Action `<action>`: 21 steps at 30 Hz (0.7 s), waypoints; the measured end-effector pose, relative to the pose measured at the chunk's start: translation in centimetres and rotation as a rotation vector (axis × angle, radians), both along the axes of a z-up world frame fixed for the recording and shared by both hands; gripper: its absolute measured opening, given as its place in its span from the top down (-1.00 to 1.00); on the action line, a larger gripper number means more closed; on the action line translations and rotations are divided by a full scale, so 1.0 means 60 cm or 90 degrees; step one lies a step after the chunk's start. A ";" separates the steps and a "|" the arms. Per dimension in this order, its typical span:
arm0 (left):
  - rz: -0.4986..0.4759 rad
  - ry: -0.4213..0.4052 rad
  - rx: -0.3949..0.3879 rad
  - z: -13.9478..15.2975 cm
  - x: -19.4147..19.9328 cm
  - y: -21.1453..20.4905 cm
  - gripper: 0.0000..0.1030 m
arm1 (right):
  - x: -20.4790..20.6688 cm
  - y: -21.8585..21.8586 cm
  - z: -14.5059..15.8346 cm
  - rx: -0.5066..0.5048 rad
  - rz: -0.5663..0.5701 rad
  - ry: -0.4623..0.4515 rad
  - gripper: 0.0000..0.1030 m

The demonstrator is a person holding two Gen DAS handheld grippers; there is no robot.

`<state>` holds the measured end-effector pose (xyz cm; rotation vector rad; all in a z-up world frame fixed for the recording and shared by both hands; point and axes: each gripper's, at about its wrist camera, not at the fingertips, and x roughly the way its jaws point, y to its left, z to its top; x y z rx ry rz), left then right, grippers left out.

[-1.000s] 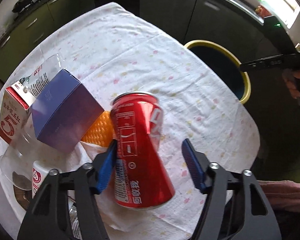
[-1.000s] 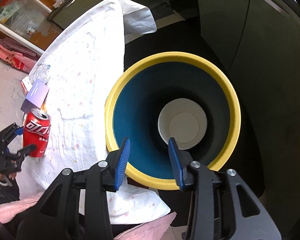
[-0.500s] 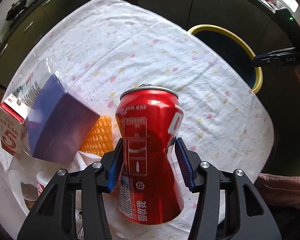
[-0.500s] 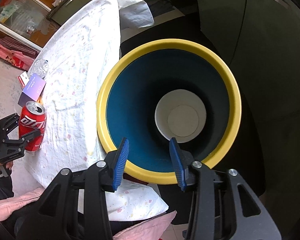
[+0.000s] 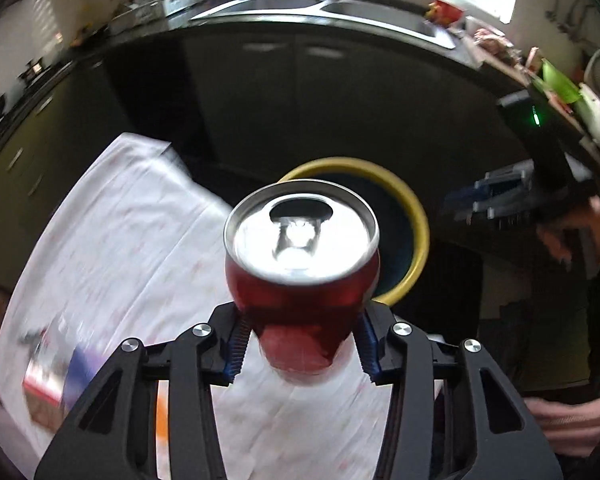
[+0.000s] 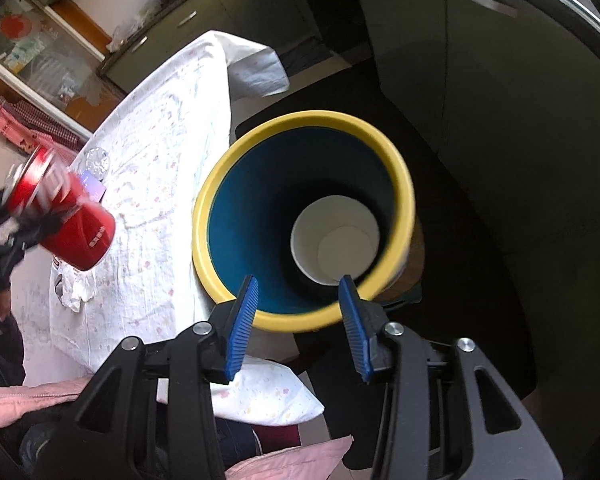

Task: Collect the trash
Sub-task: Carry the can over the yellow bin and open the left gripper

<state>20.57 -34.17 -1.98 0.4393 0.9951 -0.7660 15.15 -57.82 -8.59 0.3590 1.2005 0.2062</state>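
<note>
Left gripper (image 5: 300, 346) has its blue pads closing on the lower body of a red soda can (image 5: 300, 280), which is lifted clear of the table (image 5: 120, 260) and shows its opened silver top. Right gripper (image 6: 298, 320) holds nothing, its jaws partly apart above the near rim of a yellow-rimmed bin (image 6: 300, 216) with a blue interior, standing just off the table's edge. Inside the bin lies a white cup (image 6: 334, 240)

Red can (image 5: 302, 280) between closing left gripper (image 5: 300, 346) fingers (image 5: 236, 344) — yellow-rimmed bin (image 5: 414, 216) behind
</note>
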 end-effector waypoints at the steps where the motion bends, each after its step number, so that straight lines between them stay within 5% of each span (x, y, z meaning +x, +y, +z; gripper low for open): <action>1: -0.008 0.000 -0.004 -0.003 0.009 -0.019 0.13 | -0.006 -0.007 0.000 0.001 -0.004 -0.002 0.21; 14: -0.068 0.048 0.026 -0.134 0.083 -0.209 0.14 | -0.040 -0.055 -0.029 0.010 -0.049 0.018 0.16; 15: -0.068 0.050 0.031 -0.146 0.088 -0.218 0.11 | -0.039 -0.058 -0.031 0.012 -0.053 0.020 0.14; 18: -0.062 0.045 0.030 -0.157 0.093 -0.228 -0.43 | -0.041 -0.064 -0.032 0.015 -0.055 0.019 0.13; 21: -0.063 0.036 0.021 -0.148 0.083 -0.226 -0.46 | -0.042 -0.064 -0.032 0.015 -0.052 0.019 0.13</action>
